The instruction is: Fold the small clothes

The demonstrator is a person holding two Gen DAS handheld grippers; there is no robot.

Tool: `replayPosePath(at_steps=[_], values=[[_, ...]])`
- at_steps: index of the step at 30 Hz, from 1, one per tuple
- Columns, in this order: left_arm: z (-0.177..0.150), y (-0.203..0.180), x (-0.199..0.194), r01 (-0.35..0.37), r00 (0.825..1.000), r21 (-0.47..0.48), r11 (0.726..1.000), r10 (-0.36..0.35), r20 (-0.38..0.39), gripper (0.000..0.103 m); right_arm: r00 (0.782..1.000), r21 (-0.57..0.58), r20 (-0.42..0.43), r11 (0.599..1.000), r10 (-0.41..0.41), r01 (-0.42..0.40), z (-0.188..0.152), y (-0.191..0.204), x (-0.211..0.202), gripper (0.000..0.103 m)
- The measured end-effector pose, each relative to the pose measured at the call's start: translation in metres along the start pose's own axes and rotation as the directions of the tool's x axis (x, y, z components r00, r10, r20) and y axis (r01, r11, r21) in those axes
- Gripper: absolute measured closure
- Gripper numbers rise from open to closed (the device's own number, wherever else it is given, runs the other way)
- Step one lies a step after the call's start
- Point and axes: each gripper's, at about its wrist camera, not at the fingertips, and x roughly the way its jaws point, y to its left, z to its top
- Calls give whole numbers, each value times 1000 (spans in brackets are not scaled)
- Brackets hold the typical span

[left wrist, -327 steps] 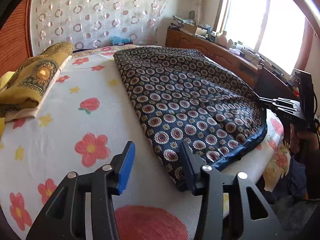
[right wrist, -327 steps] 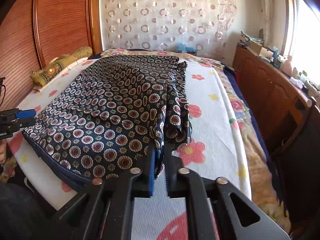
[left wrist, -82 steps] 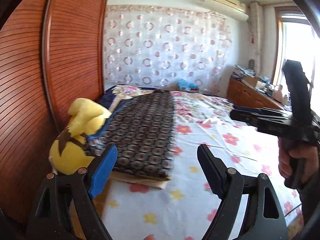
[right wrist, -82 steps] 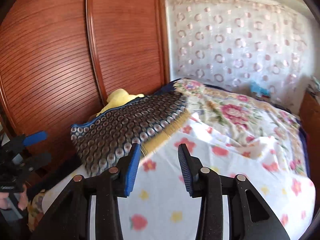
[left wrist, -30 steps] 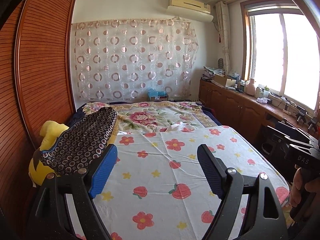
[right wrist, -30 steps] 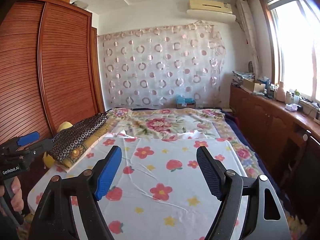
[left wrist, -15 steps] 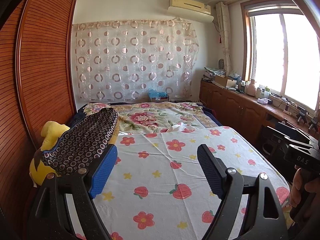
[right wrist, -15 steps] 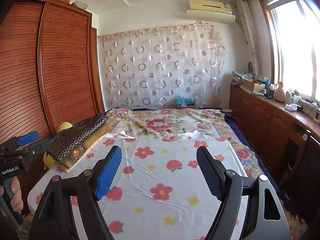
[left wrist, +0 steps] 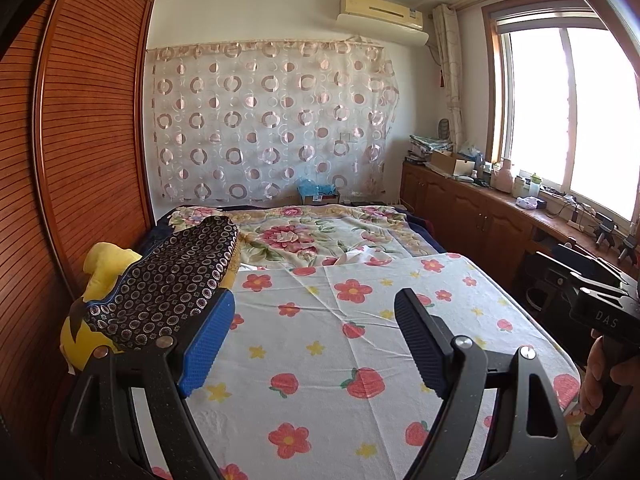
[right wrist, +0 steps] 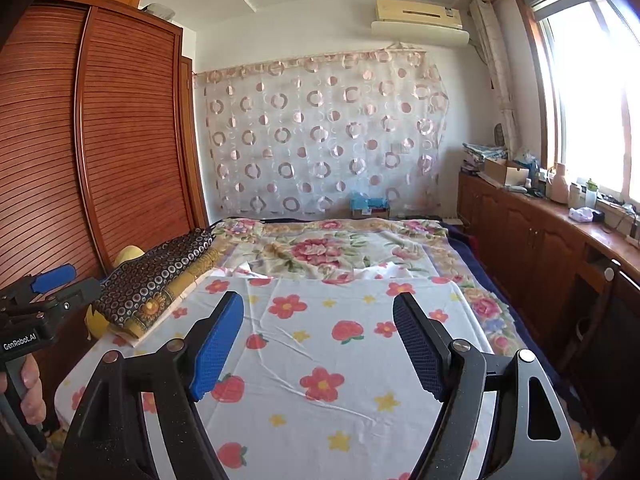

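Observation:
The folded dark patterned garment (left wrist: 172,280) lies on a stack at the bed's left edge, on top of a folded yellow cloth (right wrist: 172,300) and beside a yellow plush toy (left wrist: 104,268); it also shows in the right wrist view (right wrist: 160,272). My left gripper (left wrist: 314,336) is open and empty, held above the flowered sheet (left wrist: 360,360). My right gripper (right wrist: 318,340) is open and empty, also above the sheet (right wrist: 340,360). Each gripper's body appears at the edge of the other's view, the right (left wrist: 600,304) and the left (right wrist: 44,300).
A wooden wardrobe (left wrist: 80,140) runs along the left of the bed. A low wooden cabinet (right wrist: 540,248) with clutter stands under the window at right. A floral blanket (left wrist: 320,236) covers the far half of the bed, with a circle-patterned curtain (left wrist: 268,120) behind.
In the last second nothing has visibly moved. Before that, the patterned garment was folded on the bed, carried to the left stack and let go, and both grippers drew back and opened.

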Motion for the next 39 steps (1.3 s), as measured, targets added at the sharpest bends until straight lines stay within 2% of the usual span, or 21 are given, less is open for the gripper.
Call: replayPosePath(at_steps=[39], values=[[-3, 1, 1, 1, 1000, 1, 1000, -1, 3, 20, 1000, 4, -2, 1000, 2, -2, 2, -3, 4, 24]])
